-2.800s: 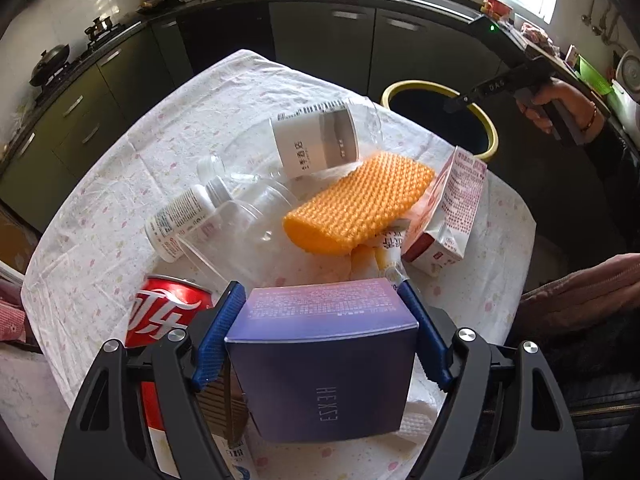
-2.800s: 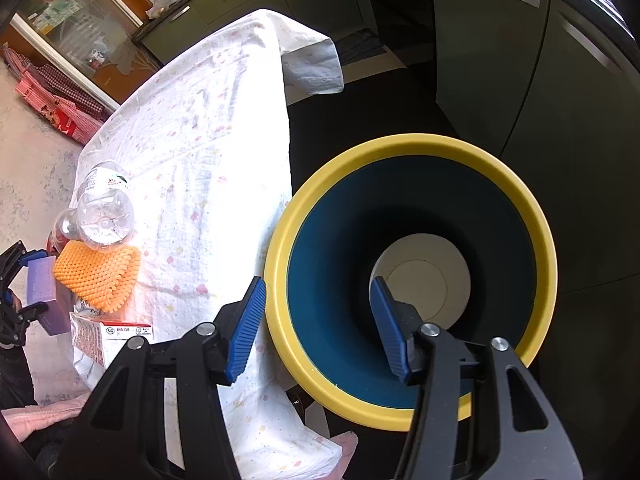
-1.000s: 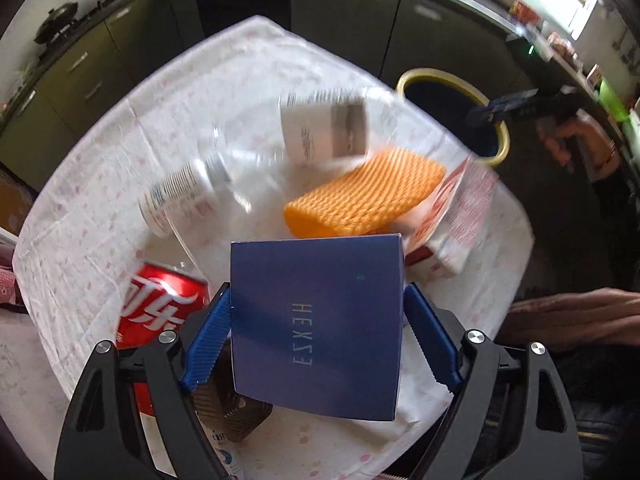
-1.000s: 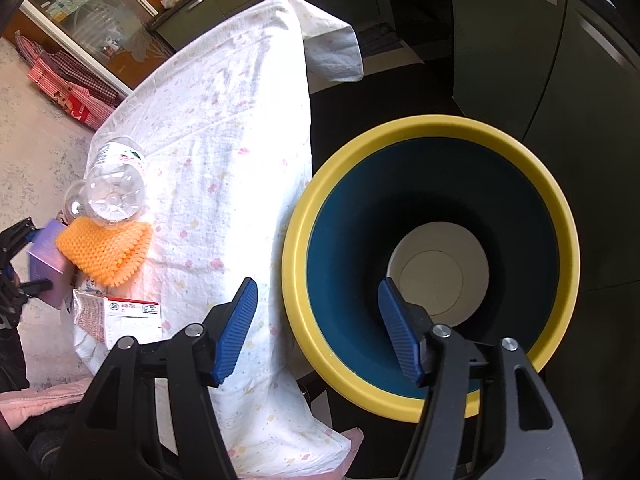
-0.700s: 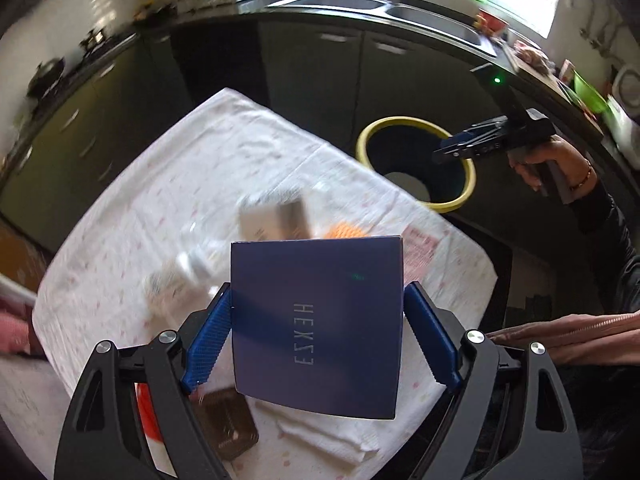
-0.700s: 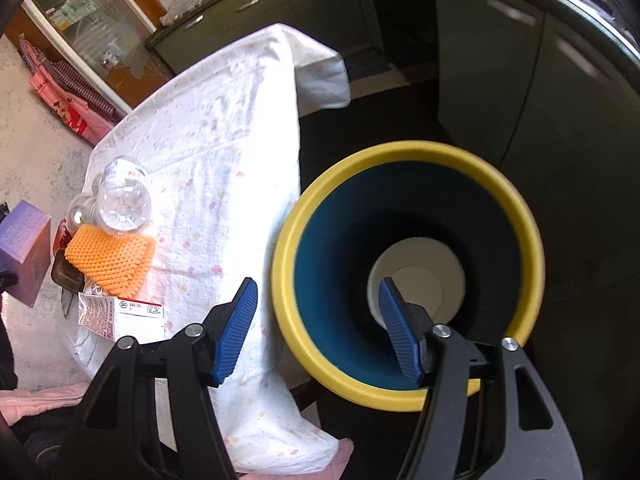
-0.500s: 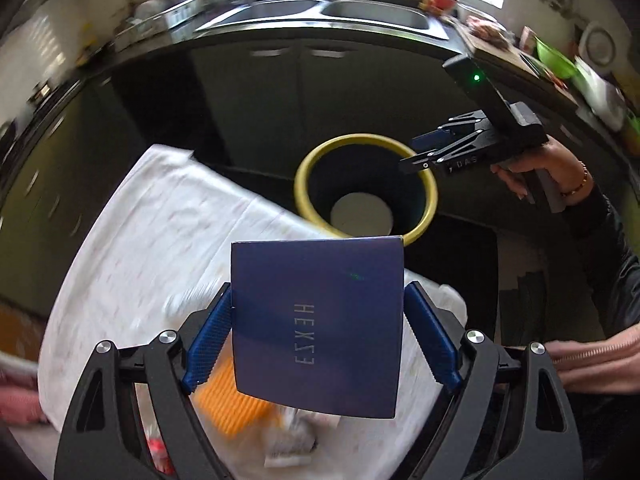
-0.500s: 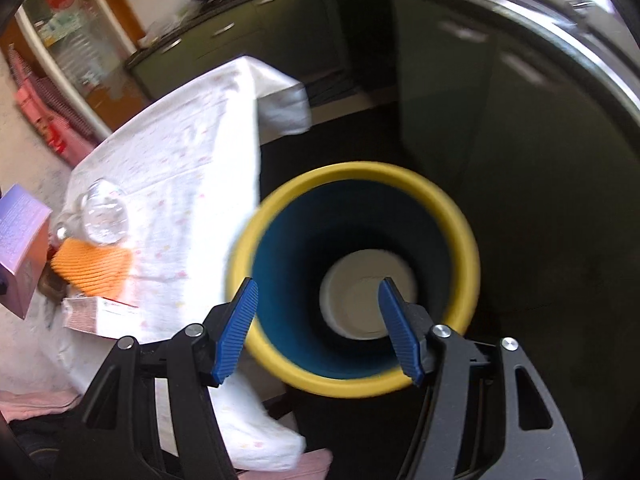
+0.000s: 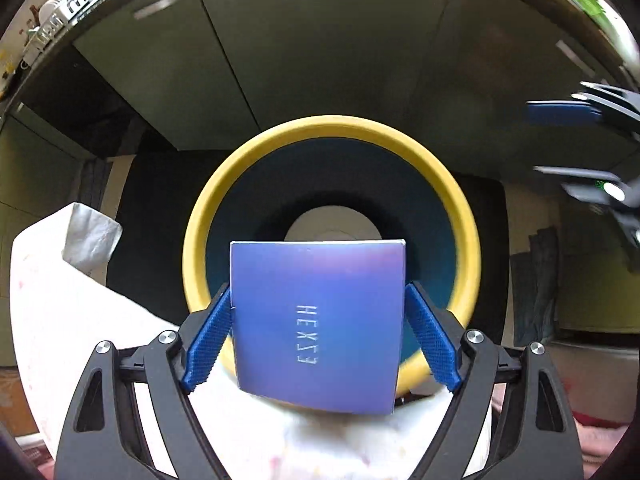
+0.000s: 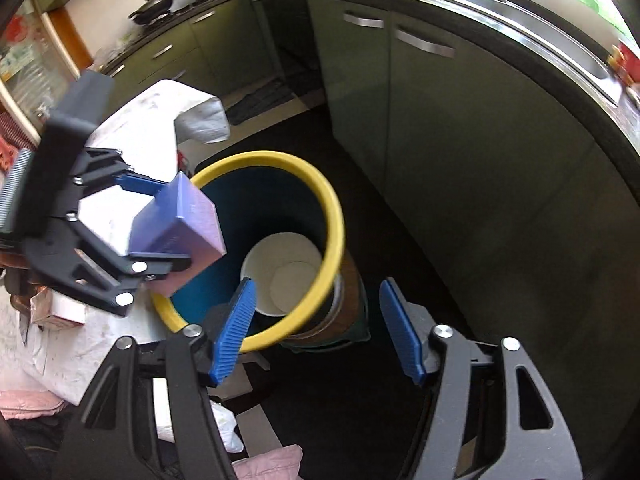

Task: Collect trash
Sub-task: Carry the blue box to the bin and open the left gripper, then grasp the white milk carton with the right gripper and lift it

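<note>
One purple box [image 9: 316,320], one yellow-rimmed bin [image 9: 332,128], two tools.

purple box [image 9: 316,320] carried from table to bin [image 9: 332,128]

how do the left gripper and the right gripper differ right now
The left gripper is clamped on the purple box; the right gripper holds nothing, its jaws opening. The left sits over the yellow-rimmed bin; the right points beside its rim. Both have blue pads.
</note>
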The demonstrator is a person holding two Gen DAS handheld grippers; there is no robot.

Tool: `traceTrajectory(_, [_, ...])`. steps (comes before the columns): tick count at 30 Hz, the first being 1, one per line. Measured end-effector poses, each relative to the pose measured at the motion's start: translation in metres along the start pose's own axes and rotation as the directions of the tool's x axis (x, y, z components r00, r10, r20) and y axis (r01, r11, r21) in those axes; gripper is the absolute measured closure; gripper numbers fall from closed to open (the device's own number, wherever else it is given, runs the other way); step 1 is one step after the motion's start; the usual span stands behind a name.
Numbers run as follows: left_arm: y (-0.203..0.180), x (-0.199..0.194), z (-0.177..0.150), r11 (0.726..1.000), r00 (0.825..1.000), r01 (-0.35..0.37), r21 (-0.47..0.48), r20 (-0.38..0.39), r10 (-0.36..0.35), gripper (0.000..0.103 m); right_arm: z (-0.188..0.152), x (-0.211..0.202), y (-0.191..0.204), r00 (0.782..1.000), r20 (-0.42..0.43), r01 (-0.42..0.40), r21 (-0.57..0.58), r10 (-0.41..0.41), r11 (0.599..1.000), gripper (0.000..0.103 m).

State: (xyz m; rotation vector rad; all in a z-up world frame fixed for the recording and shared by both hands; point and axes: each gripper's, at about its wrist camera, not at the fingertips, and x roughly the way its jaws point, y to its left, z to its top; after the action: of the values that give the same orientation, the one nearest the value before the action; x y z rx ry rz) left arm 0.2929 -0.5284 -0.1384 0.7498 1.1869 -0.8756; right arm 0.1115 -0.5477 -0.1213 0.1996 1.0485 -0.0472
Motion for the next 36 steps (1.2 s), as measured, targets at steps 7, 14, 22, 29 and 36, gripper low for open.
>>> traceTrajectory(7, [0.014, -0.043, -0.002, 0.994, 0.994, 0.06, -0.09, 0.093, -0.052, 0.015, -0.004, 0.002, 0.001, 1.0, 0.001, 0.004, -0.004, -0.004, 1.0, 0.039])
traceTrajectory(14, [0.032, -0.172, -0.108, 0.964, 0.927, 0.042, -0.263, 0.369, 0.061, 0.005, -0.014, 0.013, 0.05, 0.996, -0.025, -0.087, -0.102, 0.085, 0.991, 0.039])
traceTrajectory(22, [0.042, -0.221, -0.273, 0.882, 0.878, 0.023, -0.471, 0.432, 0.208, 0.005, -0.022, 0.003, 0.184, 0.966, -0.085, -0.255, -0.474, 0.245, 0.842, 0.039])
traceTrajectory(29, [0.018, -0.205, -0.397, 0.832, 0.863, -0.017, -0.554, 0.413, 0.292, 0.005, -0.035, -0.005, 0.29, 0.945, -0.173, -0.298, -0.807, 0.279, 0.509, 0.039])
traceTrajectory(36, [-0.004, -0.191, -0.459, 0.789, 0.852, 0.01, -0.615, 0.419, 0.315, 0.005, -0.047, 0.025, 0.325, 0.94, -0.278, -0.333, -0.878, 0.2, 0.344, 0.039])
